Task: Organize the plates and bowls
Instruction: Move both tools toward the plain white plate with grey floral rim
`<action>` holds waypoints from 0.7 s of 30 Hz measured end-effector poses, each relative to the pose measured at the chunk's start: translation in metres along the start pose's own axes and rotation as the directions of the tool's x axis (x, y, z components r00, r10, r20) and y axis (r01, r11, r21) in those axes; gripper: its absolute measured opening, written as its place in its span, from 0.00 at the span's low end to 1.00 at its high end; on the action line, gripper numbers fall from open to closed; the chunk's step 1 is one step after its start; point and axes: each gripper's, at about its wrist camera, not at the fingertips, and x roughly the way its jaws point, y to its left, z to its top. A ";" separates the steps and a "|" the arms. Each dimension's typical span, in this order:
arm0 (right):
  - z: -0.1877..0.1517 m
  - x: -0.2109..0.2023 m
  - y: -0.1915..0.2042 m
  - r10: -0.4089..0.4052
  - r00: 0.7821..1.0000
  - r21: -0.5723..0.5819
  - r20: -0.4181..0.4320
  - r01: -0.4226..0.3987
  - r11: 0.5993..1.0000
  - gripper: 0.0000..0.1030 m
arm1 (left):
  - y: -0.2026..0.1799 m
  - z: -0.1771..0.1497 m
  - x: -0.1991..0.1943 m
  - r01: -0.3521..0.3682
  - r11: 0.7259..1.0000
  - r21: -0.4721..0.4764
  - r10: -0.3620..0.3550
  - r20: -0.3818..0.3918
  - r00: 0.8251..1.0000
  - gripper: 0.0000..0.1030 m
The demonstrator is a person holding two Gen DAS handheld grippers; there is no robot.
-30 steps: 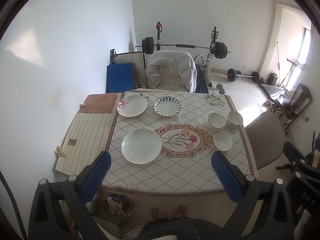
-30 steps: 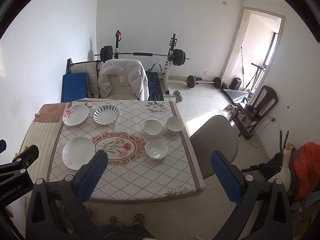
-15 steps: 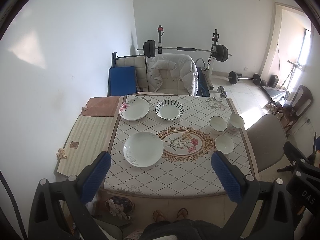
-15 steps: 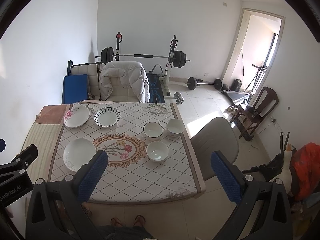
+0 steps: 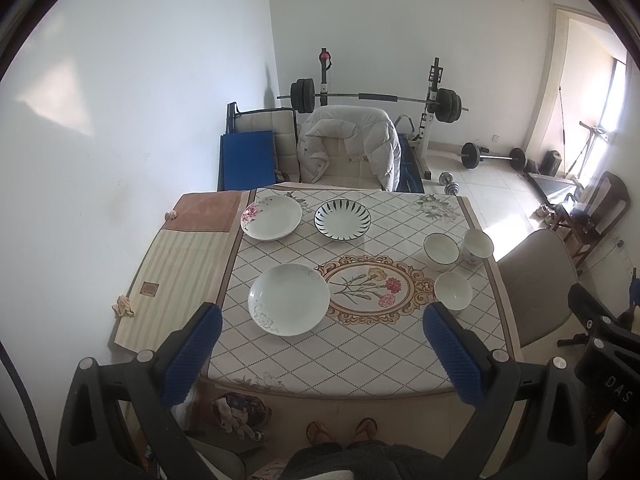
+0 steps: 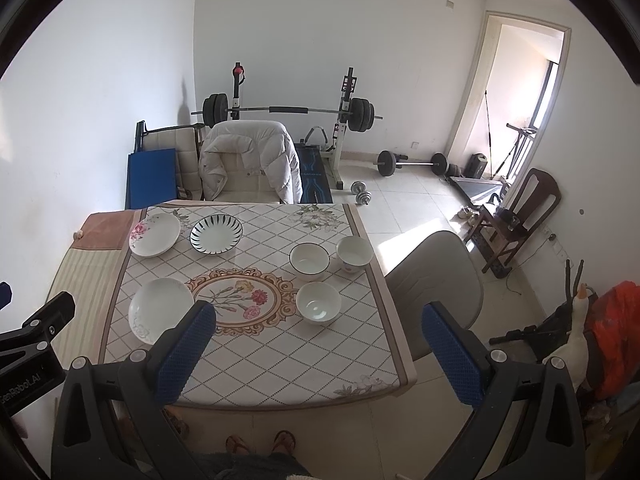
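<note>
I am holding both tongs high above the desk (image 5: 348, 364), my left tongs (image 5: 320, 354) and right tongs (image 6: 318, 354) gaping wide and empty. Three plates are sitting on the left side: a plain white plate (image 5: 289, 299) near, a rose plate (image 5: 271, 217) and a striped plate (image 5: 342, 218) far. Three bowls (image 6: 319, 302) are clustered right, two almost touching. Glazed rims are looking slippery to me; a shallow pinch could let a plate slide, and reaching between the crowded bowls could knock one off the right edge.
</note>
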 end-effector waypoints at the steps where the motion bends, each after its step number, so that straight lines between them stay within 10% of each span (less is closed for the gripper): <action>1: 0.000 0.007 0.000 0.007 1.000 0.006 -0.010 -0.007 1.000 1.00 | 0.003 0.000 0.008 -0.006 1.000 -0.007 0.006 -0.008 1.000 1.00; 10: -0.011 0.150 0.053 0.196 0.960 -0.092 -0.202 -0.218 0.972 1.00 | 0.051 -0.011 0.131 -0.179 0.984 -0.024 0.172 -0.175 0.969 1.00; 21: -0.052 0.348 0.159 0.385 0.755 0.012 -0.530 -0.447 0.894 1.00 | 0.122 -0.030 0.277 -0.172 0.981 -0.094 0.119 -0.410 0.904 1.00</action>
